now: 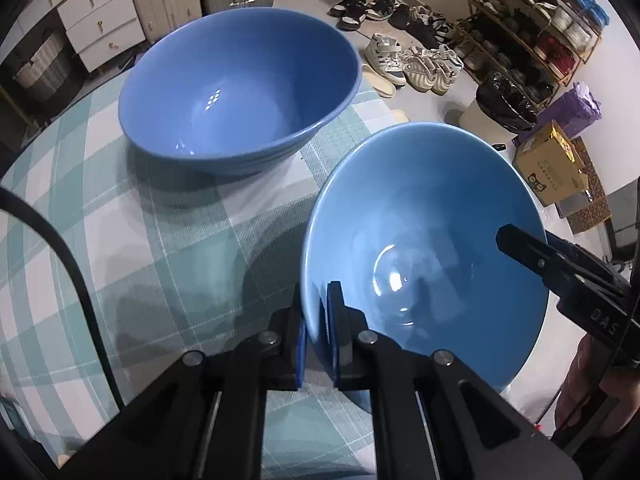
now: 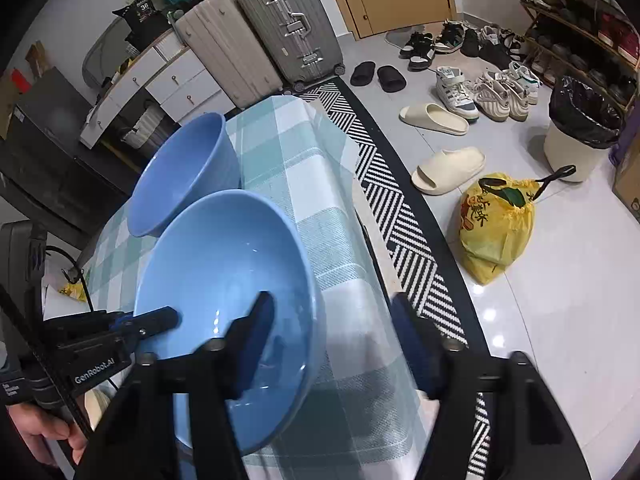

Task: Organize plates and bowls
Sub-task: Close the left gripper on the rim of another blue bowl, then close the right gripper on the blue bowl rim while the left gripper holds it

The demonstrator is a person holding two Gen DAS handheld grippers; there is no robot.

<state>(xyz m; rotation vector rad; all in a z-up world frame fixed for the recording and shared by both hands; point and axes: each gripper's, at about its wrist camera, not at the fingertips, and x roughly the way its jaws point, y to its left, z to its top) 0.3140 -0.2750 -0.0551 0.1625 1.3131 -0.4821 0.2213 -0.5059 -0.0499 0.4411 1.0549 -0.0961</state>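
Observation:
Two blue bowls stand on a table with a teal plaid cloth [image 1: 160,240]. The far bowl [image 1: 240,92] sits upright by itself. The near bowl [image 1: 420,240] is tilted, and my left gripper [image 1: 318,320] is shut on its left rim, one pad inside and one outside. In the right wrist view the near bowl [image 2: 224,264] lies in front of the far bowl [image 2: 188,168]. My right gripper [image 2: 334,336] straddles the near bowl's right rim, its left finger [image 2: 256,332] inside the bowl and the other standing off outside, so it is open.
The table's edge [image 2: 372,240] runs just right of the near bowl, above a striped rug [image 2: 400,208]. On the floor are slippers [image 2: 448,168], a yellow bag [image 2: 496,228], a bin [image 2: 580,132], shoes and a shoe rack [image 1: 532,40]. Suitcases [image 2: 288,28] stand behind the table.

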